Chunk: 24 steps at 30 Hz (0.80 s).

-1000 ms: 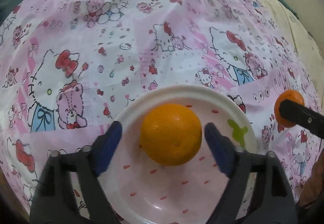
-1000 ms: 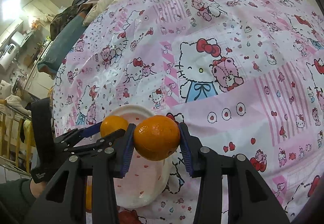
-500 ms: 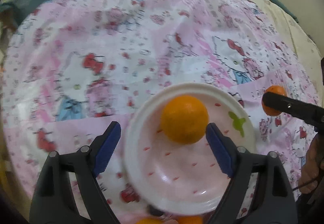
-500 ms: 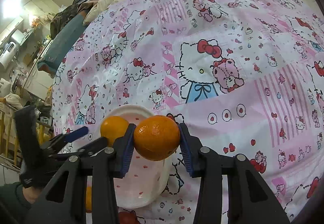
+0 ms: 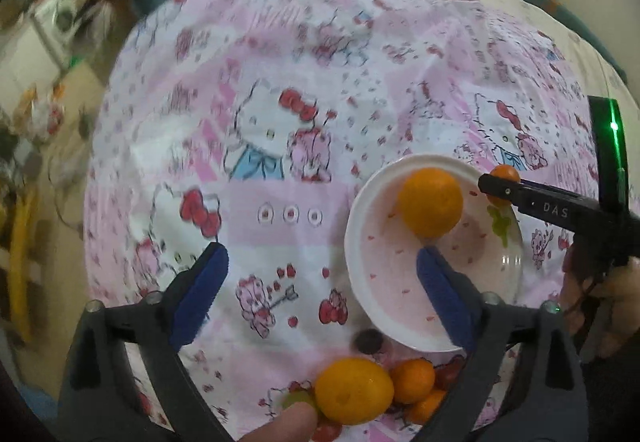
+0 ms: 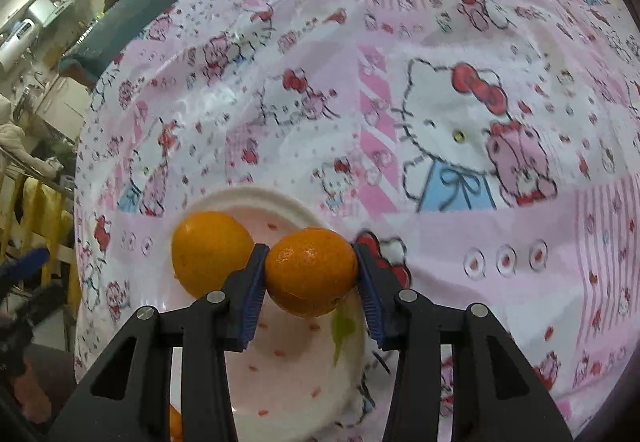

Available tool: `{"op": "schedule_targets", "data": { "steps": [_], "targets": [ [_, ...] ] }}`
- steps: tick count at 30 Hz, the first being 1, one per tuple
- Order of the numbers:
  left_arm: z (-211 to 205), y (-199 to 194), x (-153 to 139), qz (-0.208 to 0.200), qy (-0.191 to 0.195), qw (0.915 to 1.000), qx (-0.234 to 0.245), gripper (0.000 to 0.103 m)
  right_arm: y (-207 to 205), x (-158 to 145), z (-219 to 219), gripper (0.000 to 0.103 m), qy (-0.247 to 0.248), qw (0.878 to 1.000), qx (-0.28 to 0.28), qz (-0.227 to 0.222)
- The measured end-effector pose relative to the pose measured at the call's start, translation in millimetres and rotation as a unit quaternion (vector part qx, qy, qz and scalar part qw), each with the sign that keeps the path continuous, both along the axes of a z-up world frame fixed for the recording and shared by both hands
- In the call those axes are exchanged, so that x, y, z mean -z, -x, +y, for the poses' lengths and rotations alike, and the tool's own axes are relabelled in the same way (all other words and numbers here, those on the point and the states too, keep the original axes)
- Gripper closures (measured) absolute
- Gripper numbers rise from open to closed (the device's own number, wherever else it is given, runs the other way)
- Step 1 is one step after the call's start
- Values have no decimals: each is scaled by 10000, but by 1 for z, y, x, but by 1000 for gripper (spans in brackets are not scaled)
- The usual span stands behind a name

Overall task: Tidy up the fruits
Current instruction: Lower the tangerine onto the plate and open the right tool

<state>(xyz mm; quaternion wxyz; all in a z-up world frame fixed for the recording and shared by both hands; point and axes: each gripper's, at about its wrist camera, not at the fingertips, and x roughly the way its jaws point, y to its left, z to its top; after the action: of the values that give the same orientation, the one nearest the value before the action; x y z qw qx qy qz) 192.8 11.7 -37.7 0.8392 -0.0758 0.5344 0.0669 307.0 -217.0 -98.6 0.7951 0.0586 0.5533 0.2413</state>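
— Right gripper (image 6: 310, 274), item one: blue pads clamped on a single orange (image 6: 311, 271), held over the near rim of the plate (image 6: 280, 382). In the left wrist view only its black finger shows, lettered "DAS" in white, the rest of the word hidden.

— Left gripper (image 5: 320, 294)?

— Jaws spread wide and just opened further, nothing between the pads. Beneath the gap lies only the Hello Kitty sheet (image 5: 280, 82). Its right pad overlaps the plate's near left edge in the picture.

— Count on the plate?

— One white plate, speckled red with a green mark. One loose orange (image 5: 431, 202) resting in it, far side, just left of the held orange as the right wrist view shows them.

— Off the plate?

— A heap at the bottom edge of the left wrist view, just beside the plate's near rim: one large yellow-orange citrus (image 5: 354, 390) and at least two smaller orange fruits (image 5: 414, 380). Also a pale green fruit (image 5: 296, 400), blurred, one dark round fruit (image 5: 370, 340) touching the rim, and red pieces I cannot count. A fingertip (image 5: 288, 424) touches the green one.

— Other writing?

— None legible; the sheet carries cartoon cats, bears and bows only.
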Motion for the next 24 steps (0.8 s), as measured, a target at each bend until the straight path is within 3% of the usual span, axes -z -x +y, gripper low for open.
{"op": "schedule_targets", "data": {
  "steps": [9, 10, 11, 13, 24],
  "targets": [
    [-1, -5, 17, 300, 155, 9994, -99, 5, -1, 1, 15, 57, 137, 9997, -159, -89],
    [-2, -5, 16, 289, 144, 9994, -90, 3, -1, 0, 15, 52, 115, 9998, -169, -89],
    [-4, -5, 16, 282, 141, 9995, -90, 2, 0, -1, 14, 40, 91, 9997, -162, -134],
    [-3, -4, 15, 277, 154, 9994, -118, 1, 2, -5, 13, 29, 122, 9995, -109, -266],
    [0, -4, 16, 275, 99, 9994, -156, 1, 0, -14, 5, 29, 10, 9994, 3, -343]
  ]
}}
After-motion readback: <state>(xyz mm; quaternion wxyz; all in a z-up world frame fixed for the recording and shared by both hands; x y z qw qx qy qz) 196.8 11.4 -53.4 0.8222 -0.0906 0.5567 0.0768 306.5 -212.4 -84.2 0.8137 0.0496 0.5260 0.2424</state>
